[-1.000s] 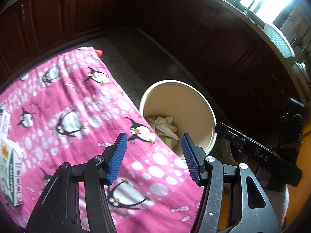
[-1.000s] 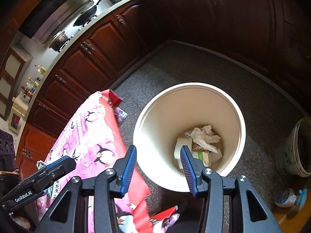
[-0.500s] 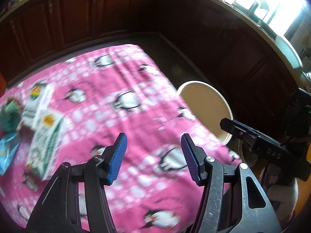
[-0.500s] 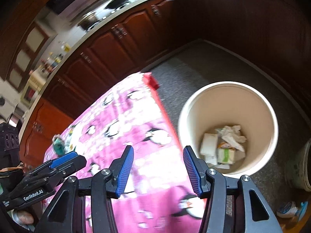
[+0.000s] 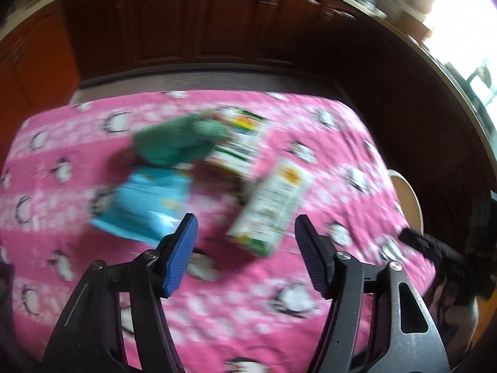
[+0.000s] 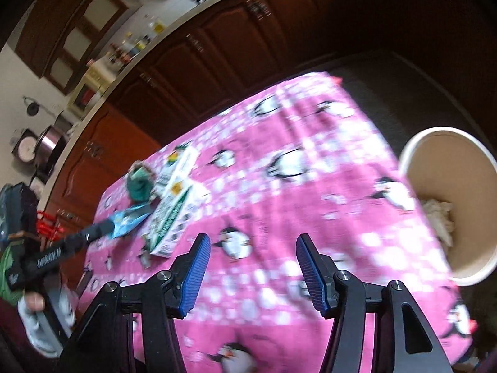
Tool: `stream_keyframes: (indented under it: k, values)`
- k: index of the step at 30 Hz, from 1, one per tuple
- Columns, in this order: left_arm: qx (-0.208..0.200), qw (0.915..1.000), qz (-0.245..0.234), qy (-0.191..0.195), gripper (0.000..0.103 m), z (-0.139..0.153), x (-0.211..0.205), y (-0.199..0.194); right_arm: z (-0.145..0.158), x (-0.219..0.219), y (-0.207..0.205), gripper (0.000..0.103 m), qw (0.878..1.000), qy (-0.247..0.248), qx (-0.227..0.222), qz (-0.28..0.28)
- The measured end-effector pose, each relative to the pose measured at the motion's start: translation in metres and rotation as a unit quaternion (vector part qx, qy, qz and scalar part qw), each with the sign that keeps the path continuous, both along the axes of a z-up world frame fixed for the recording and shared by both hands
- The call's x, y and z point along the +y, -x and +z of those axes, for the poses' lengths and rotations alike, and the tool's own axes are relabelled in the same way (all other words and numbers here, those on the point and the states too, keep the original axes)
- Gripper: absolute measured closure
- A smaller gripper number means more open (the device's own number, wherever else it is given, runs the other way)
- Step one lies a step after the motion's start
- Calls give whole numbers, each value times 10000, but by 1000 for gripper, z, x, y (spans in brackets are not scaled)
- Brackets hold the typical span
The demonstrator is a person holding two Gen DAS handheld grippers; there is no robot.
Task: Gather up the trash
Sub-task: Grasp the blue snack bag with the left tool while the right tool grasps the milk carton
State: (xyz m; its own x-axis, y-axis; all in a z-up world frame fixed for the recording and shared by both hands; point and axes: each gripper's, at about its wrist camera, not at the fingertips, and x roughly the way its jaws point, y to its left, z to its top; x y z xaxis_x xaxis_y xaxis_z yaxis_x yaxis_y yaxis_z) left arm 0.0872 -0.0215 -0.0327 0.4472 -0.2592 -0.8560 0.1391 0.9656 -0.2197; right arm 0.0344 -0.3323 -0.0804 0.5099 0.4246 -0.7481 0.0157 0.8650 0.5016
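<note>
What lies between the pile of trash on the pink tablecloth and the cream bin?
Only bare tablecloth, nothing else, separates the trash pile from the bin; the right wrist view shows it best.

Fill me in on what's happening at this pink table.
A person holds a two-finger gripper in each hand, clearing trash. Both the left gripper and the right gripper are over the penguin tablecloth, jaws opening with nothing between the fingers. Waiting on the cloth are two cartons, a blue packet and a crumpled green item. The cream bin beside the table already holds crumpled paper.
</note>
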Motion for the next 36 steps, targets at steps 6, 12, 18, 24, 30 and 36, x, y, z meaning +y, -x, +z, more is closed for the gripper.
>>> stream_keyframes:
  k: [6, 12, 18, 24, 30, 36]
  values:
    - [298, 9971, 696, 59, 37, -19, 71, -34, -8, 59, -27, 41, 9989, -101, 181, 422]
    - [810, 9925, 898, 179, 37, -58, 96, -52, -19, 109, -59, 41, 9972, -109, 371, 635]
    - [1048, 9917, 713, 212, 37, -81, 87, -39, -30, 135, -93, 37, 9970, 122, 530, 543]
    - [1159, 9904, 631, 400, 37, -90, 83, -36, -47, 156, -112, 37, 9947, 444, 695, 618]
    - [1121, 9918, 453, 420, 50, -88, 73, -30, -32, 146, -108, 72, 9861, 557, 612, 1438]
    - [1127, 9915, 424, 503, 56, -90, 67, -20, -23, 116, -104, 62, 9904, 580, 484, 1161]
